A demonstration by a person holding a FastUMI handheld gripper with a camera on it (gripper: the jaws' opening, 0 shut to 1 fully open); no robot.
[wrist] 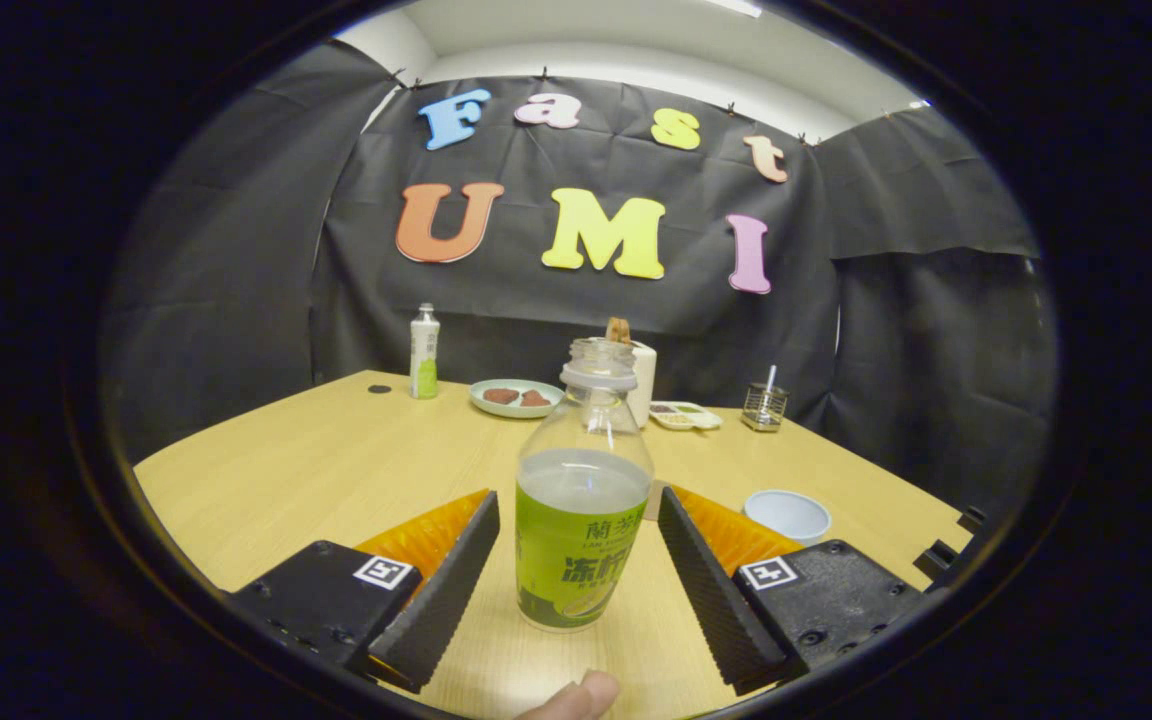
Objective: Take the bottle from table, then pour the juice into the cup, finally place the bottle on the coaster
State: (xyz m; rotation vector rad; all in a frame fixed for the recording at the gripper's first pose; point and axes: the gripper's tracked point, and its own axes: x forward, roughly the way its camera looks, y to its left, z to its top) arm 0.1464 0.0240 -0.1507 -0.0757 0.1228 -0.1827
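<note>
Fingertip [576, 695] of a person at the near table edge, just behind the gripper [576, 520]. Jaws wide apart, gripping nothing; the bottle [581, 500] stands upright between the fingers, clear gap on both sides, cap off, liquid roughly half up. Cup [787, 515] sits on the wooden table [336, 470], just beyond the right finger. Far side by the wall: small white-and-green bottle [424, 352], plate [516, 397] with food, shallow tray [686, 415], wire holder [764, 405].
</note>
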